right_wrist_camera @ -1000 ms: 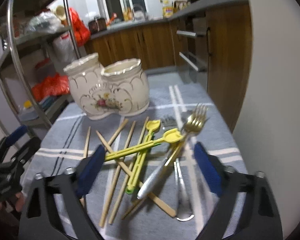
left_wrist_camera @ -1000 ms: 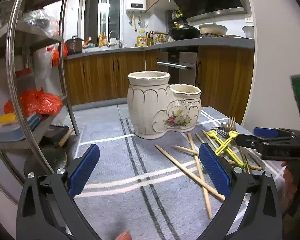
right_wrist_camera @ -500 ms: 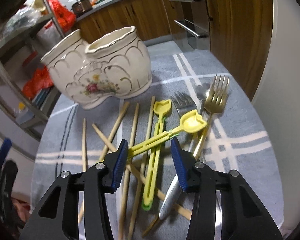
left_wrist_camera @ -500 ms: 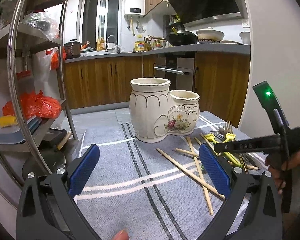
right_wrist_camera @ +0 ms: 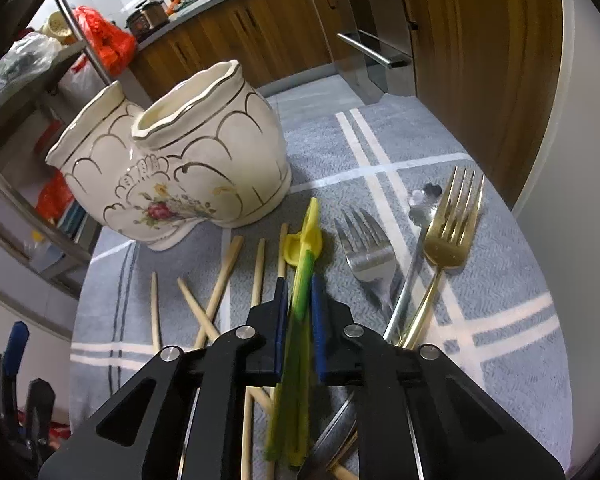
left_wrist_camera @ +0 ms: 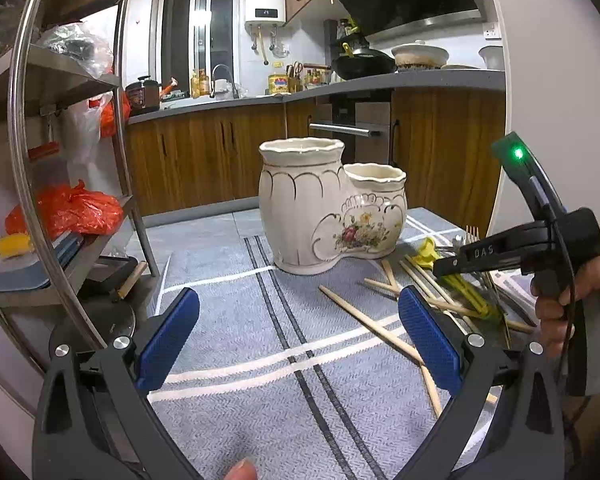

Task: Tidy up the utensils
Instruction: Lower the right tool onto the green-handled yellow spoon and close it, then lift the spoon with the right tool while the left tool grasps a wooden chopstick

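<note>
A cream ceramic two-pot holder (left_wrist_camera: 324, 208) (right_wrist_camera: 204, 168) stands on the grey striped cloth (left_wrist_camera: 228, 320). Right of it lie several wooden chopsticks (right_wrist_camera: 224, 276), two yellow-green spoons, a silver fork (right_wrist_camera: 366, 256) and a gold fork (right_wrist_camera: 450, 240). My right gripper (right_wrist_camera: 298, 292) (left_wrist_camera: 440, 270) points down into this pile. Its jaws are closing, and the blue pads press on the handle of one yellow-green spoon (right_wrist_camera: 300, 292). The left gripper (left_wrist_camera: 296, 328) hovers open above the cloth, in front of the holder, with nothing between its fingers.
A metal shelf rack (left_wrist_camera: 60, 160) with red bags stands at the left of the table. Wooden kitchen cabinets (left_wrist_camera: 204, 160) run behind, and a white wall (left_wrist_camera: 560, 100) rises at the right. A silver spoon handle (right_wrist_camera: 408, 288) crosses between the forks.
The right gripper's jaws went from wide apart to closed onto the yellow-green spoon's handle while it moved down and forward into the pile. The left gripper stayed put.
</note>
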The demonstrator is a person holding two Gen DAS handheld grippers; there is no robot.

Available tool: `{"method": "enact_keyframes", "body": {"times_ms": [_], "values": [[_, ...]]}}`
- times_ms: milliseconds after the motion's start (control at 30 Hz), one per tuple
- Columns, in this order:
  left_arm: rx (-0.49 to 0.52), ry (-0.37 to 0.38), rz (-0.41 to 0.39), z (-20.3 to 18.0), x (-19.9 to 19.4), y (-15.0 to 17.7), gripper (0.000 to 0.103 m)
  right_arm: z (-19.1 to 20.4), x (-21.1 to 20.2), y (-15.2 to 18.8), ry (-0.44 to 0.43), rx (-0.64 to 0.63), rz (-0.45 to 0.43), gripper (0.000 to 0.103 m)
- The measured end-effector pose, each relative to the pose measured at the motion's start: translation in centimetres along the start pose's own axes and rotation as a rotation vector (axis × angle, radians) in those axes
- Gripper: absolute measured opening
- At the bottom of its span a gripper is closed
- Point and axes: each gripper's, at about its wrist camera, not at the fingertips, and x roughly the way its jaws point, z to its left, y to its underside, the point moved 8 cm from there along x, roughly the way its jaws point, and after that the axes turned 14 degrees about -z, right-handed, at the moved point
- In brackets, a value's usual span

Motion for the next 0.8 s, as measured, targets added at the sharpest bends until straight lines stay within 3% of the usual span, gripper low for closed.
{"method": "enact_keyframes", "body": {"times_ms": [267,533,800], "values": [[-0.051,0.030,0.037,0.0,0.4,0.7,0.098,1.0,-1.6,-0.8,-0.023,-0.067,-0.071,0.009],[-0.068,0.030,0.108,-1.1,1.1,1.3,0.097,1.6,-6.6,-2.0,-0.092,-0.128,-0.320,0.009],[-0.043,0.066,0.268,-4.6,3.1,3.0,0.062,0.9,-9.0,-2.4,-0.131,-0.183,-0.450,0.009]]}}
